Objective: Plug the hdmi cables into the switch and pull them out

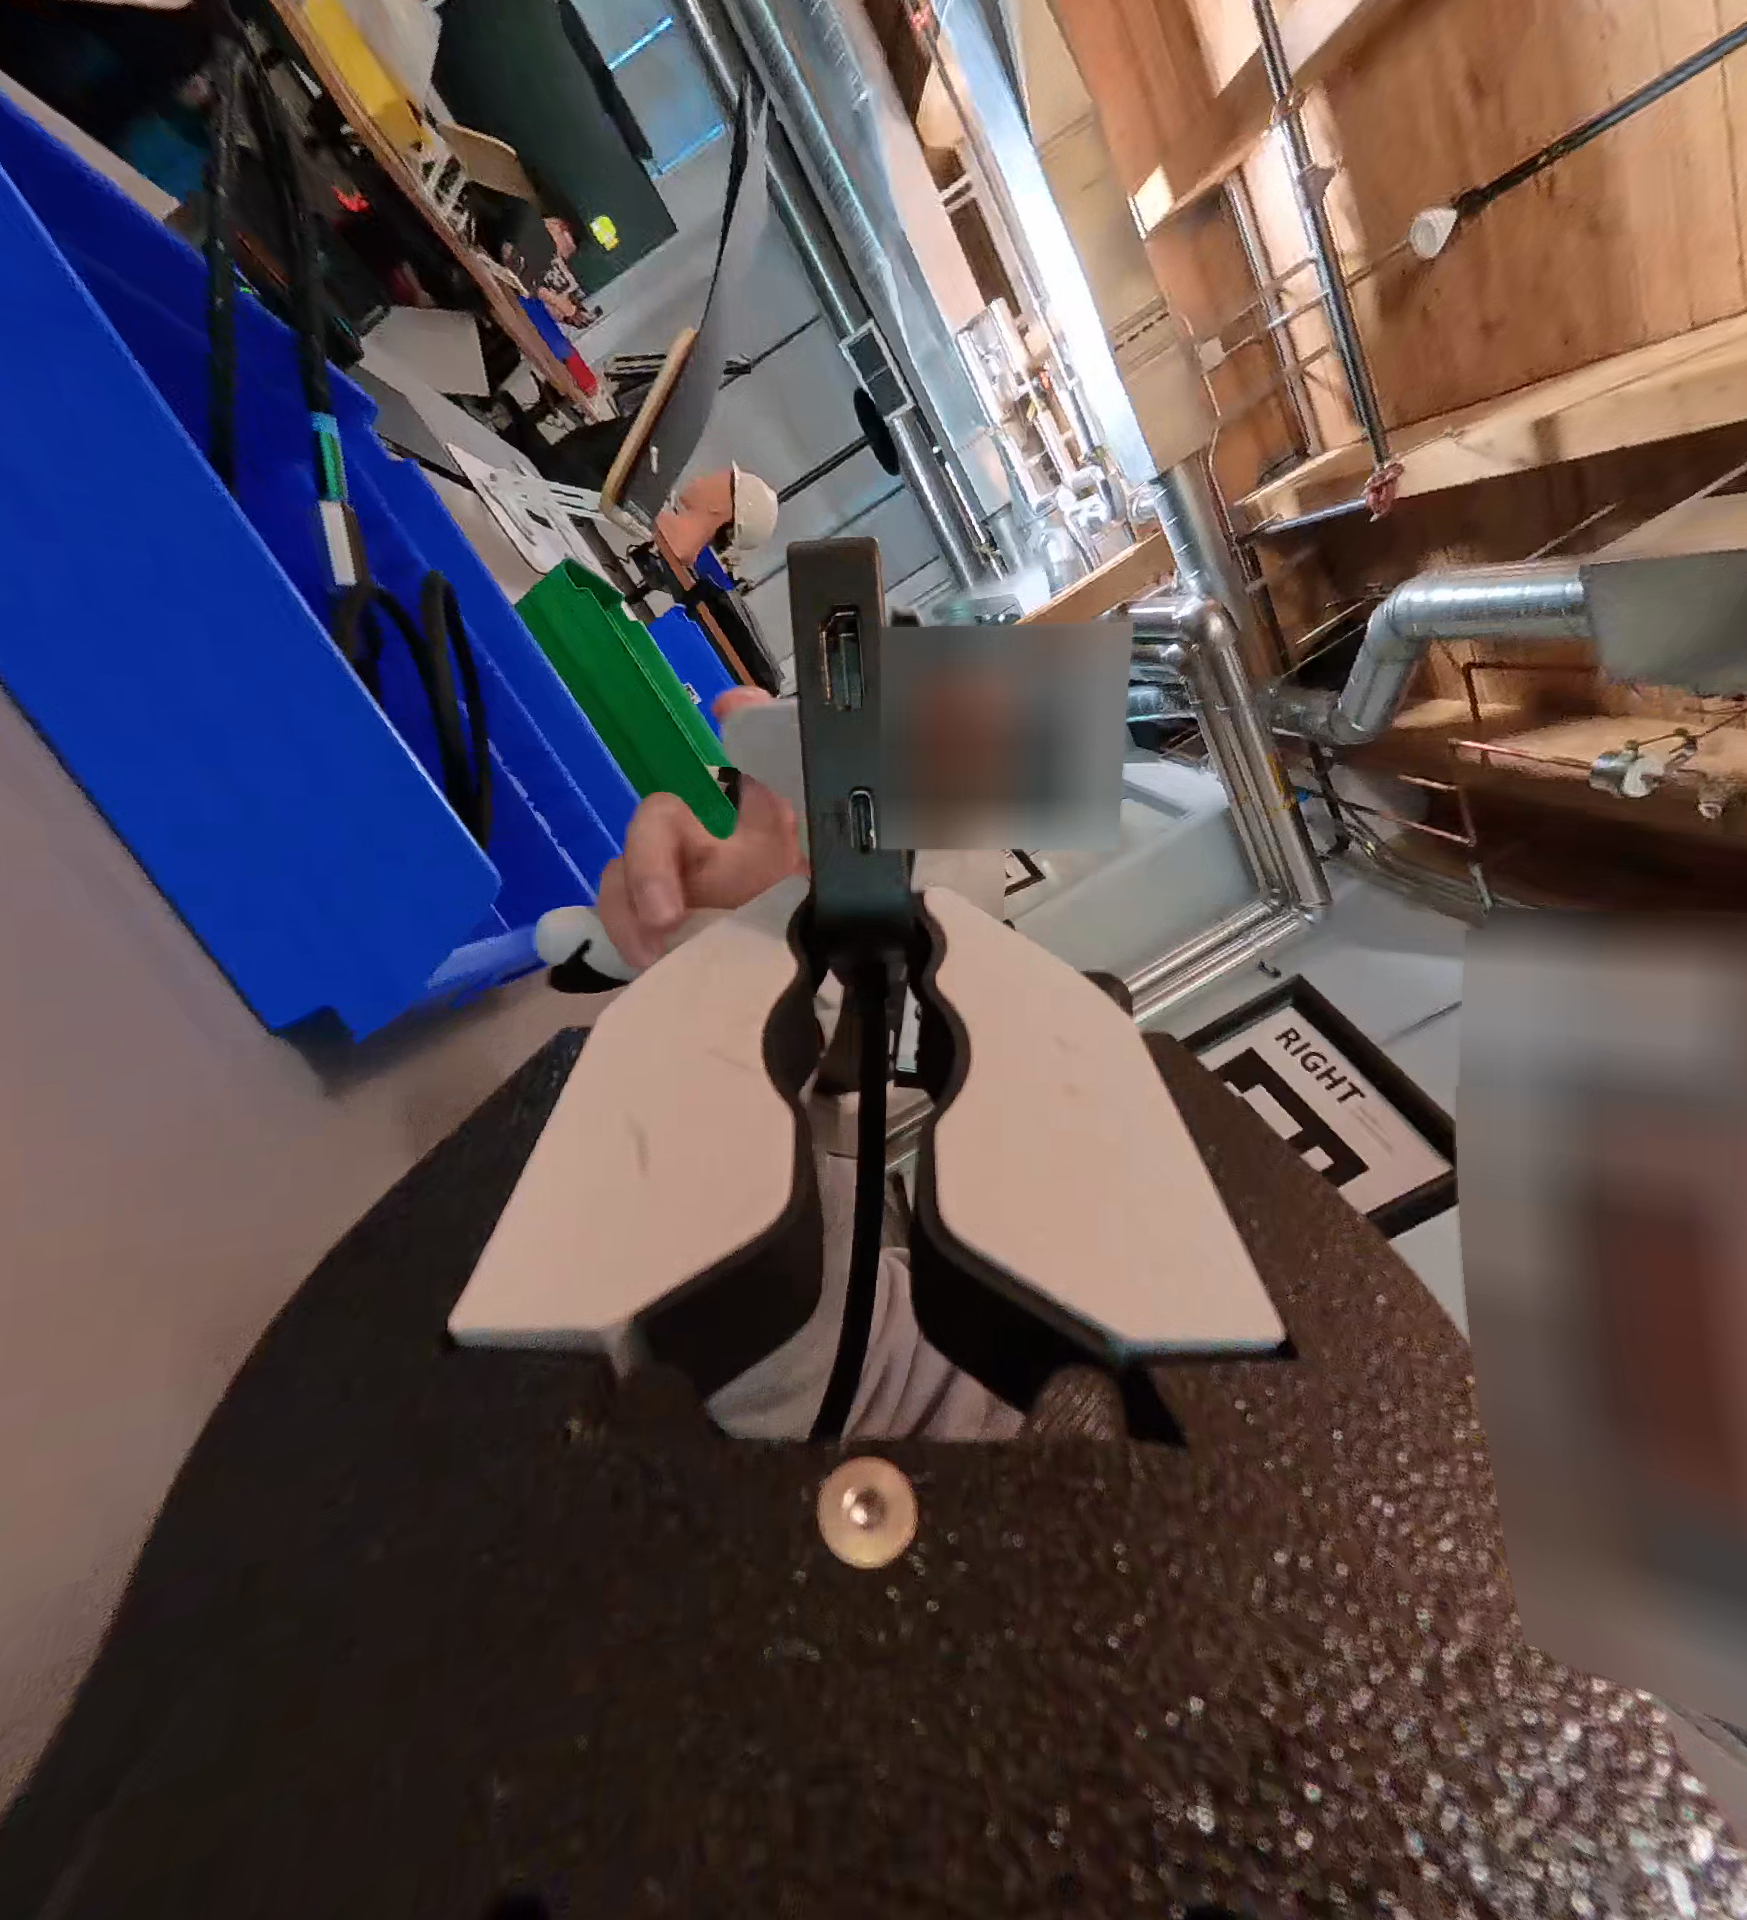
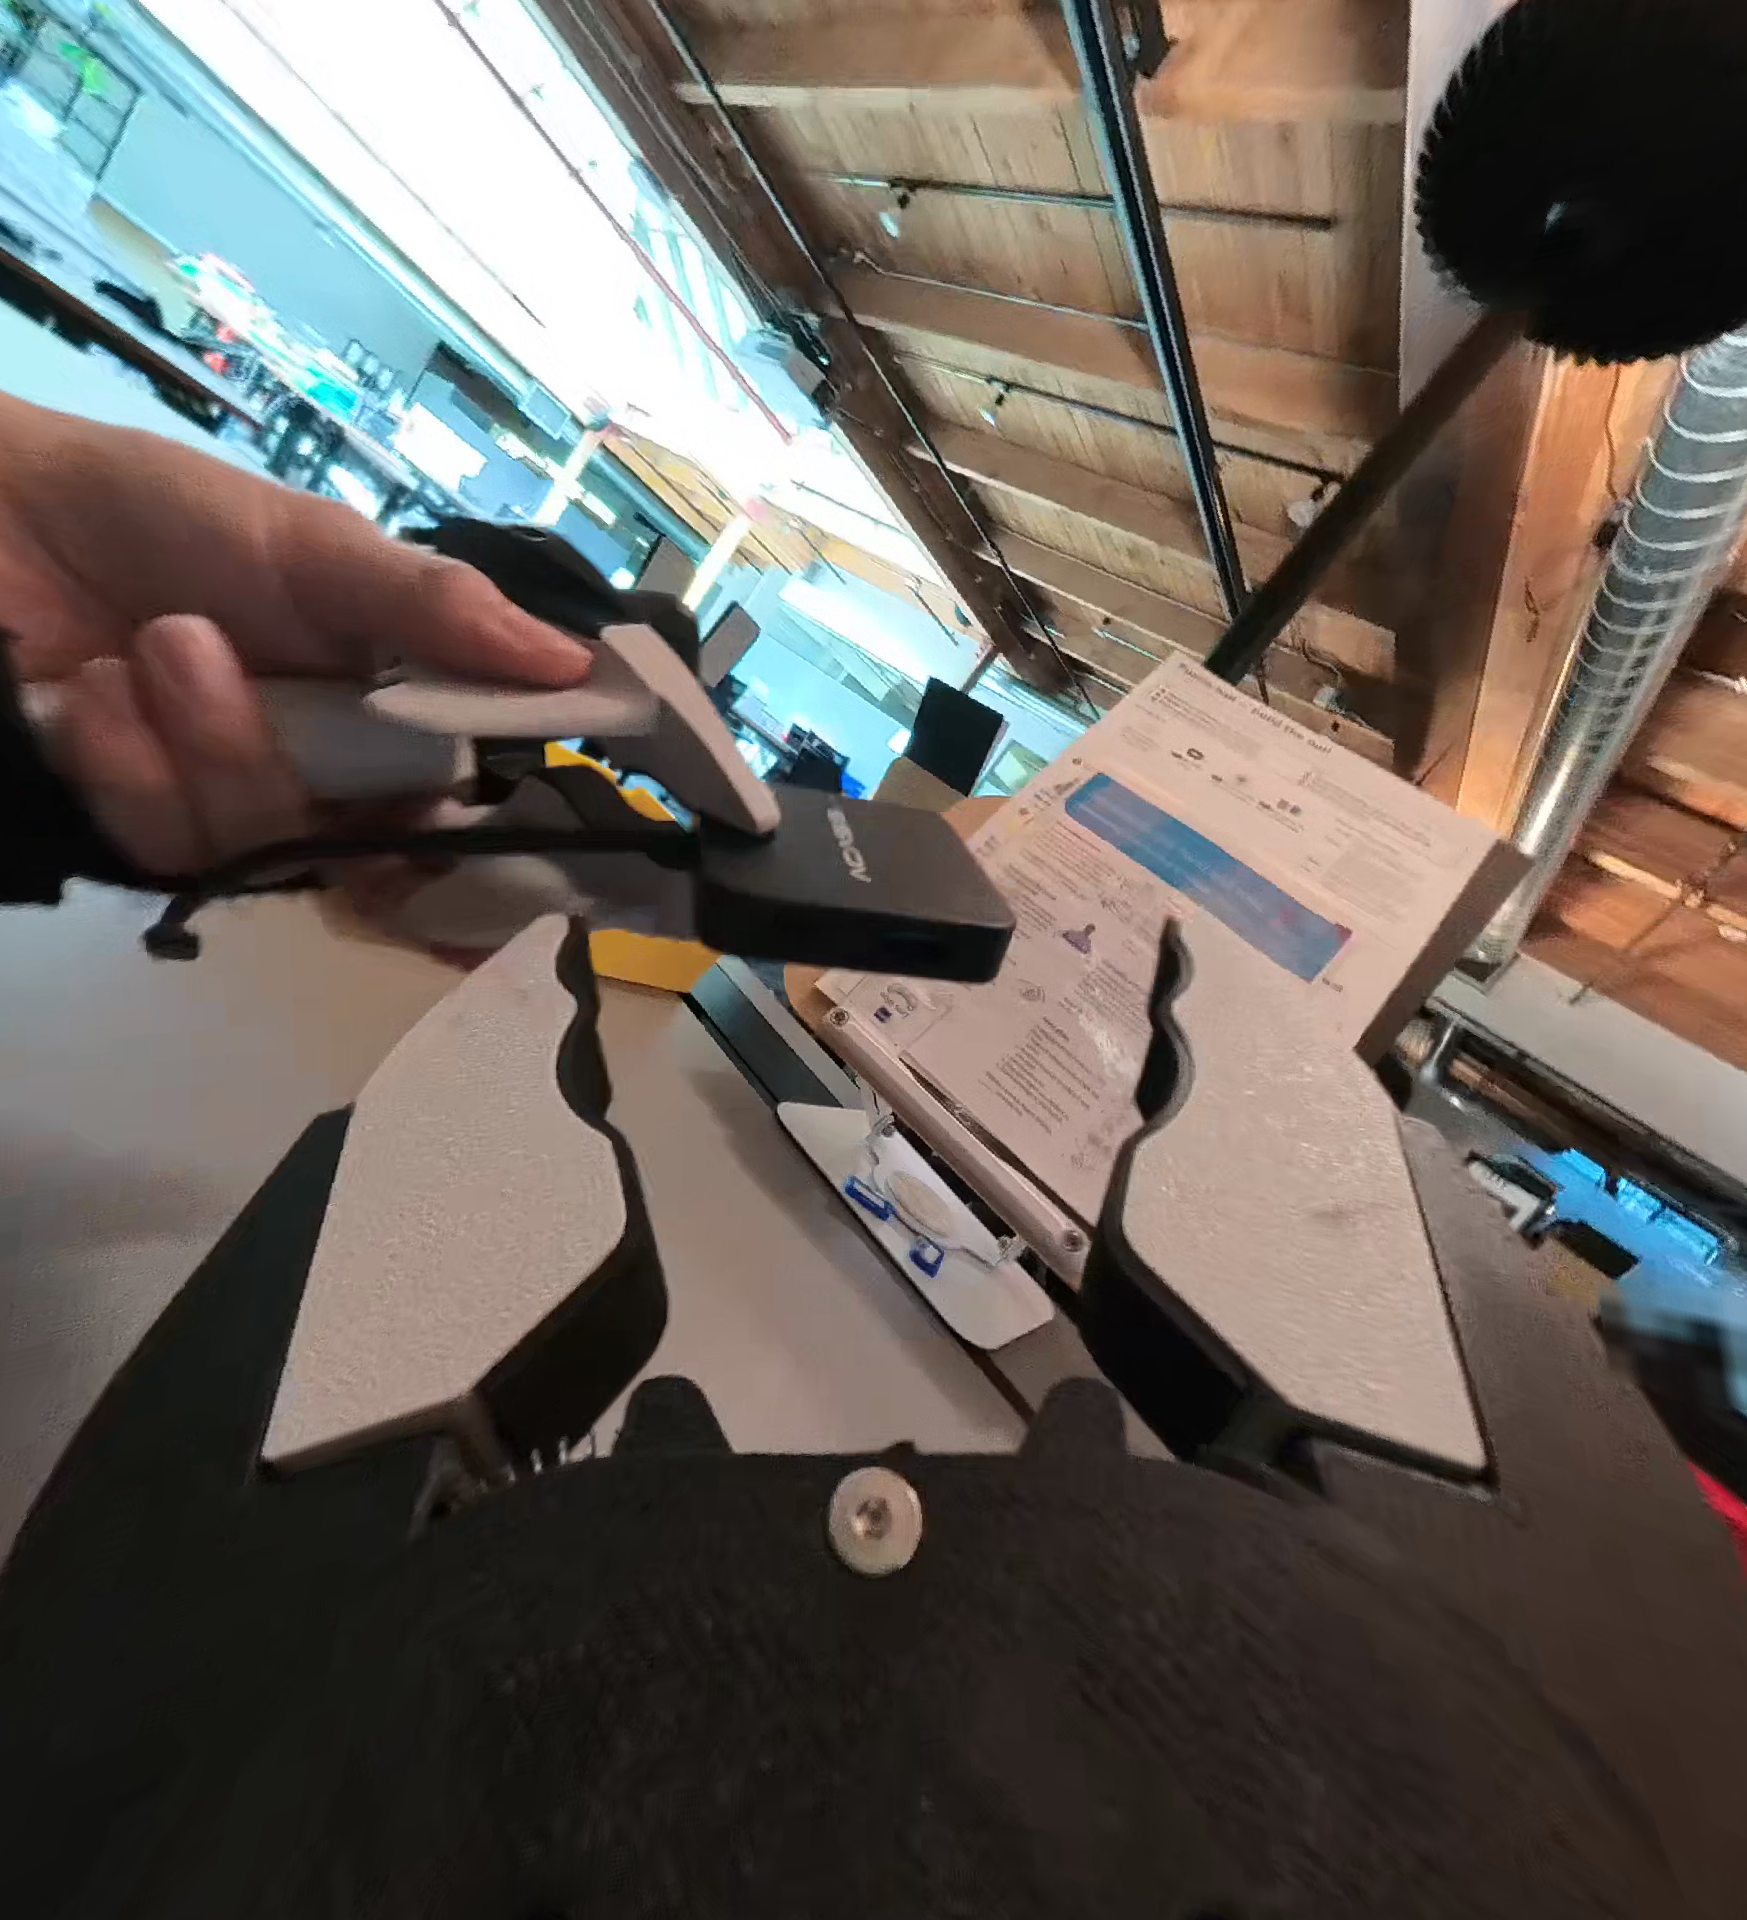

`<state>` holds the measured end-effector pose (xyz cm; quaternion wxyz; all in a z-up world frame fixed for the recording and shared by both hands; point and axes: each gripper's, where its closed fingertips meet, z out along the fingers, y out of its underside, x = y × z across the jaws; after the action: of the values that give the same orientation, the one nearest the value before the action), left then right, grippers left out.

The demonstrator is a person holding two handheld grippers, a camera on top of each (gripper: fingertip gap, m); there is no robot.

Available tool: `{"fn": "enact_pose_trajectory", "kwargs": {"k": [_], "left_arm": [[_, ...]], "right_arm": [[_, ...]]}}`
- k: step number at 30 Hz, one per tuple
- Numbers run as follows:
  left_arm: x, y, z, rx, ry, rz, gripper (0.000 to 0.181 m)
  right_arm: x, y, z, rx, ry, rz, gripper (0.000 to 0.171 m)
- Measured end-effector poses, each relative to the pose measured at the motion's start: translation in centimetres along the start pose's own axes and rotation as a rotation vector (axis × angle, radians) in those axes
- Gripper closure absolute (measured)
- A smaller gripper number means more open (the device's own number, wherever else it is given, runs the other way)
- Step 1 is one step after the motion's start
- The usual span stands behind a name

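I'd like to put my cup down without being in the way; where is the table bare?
The grey table is bare beside the blue bin. In the right view it is also bare below the hand holding the black switch. Around the propped instruction sheet and its white stand it is crowded.

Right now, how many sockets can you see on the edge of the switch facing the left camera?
2. A larger socket sits higher on the switch, a small oval one lower. Other edges may hide more.
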<state>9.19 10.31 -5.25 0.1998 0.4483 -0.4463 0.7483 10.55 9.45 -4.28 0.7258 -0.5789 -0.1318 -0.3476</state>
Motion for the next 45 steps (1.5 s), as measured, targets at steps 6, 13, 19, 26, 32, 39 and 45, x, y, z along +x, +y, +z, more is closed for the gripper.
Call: {"fn": "enact_pose_trajectory", "kwargs": {"k": [6, 13, 19, 26, 32, 39, 45], "left_arm": [[-0.8, 3.2, 0.4, -0.029, -0.127, 0.03, 0.168], [-2.2, 3.9, -0.3, -0.036, -0.327, 0.143, 0.167], [-2.7, 4.0, -0.5, -0.008, -0.327, 0.143, 0.167], [-2.4, 1.8, -3.6, -0.046, -0.411, 0.264, 0.14], [-2.1, 5.1, -3.2, -0.344, -0.362, 0.163, 0.127], [-3.0, 6.5, -2.2, -0.281, -0.235, -0.025, 0.167], [-2.2, 5.2, -2.4, -0.114, -0.13, -0.127, 0.168]], "right_arm": [[-2.7, 1.4, 0.9, -0.007, -0.116, 0.217, 0.08], [-4.4, 2.5, 1.0, -0.094, -0.223, 0.27, 0.088], [-4.8, 3.1, 1.0, -0.132, -0.258, 0.286, 0.089], [-5.6, 3.9, -0.1, -0.156, -0.386, 0.312, 0.088], [-8.4, 1.8, -0.4, -0.074, -0.549, 0.279, 0.089], [-9.6, 2.2, -0.3, -0.098, -0.568, 0.272, 0.089], [-8.4, 1.6, -0.5, -0.001, -0.531, 0.42, 0.092]]}}
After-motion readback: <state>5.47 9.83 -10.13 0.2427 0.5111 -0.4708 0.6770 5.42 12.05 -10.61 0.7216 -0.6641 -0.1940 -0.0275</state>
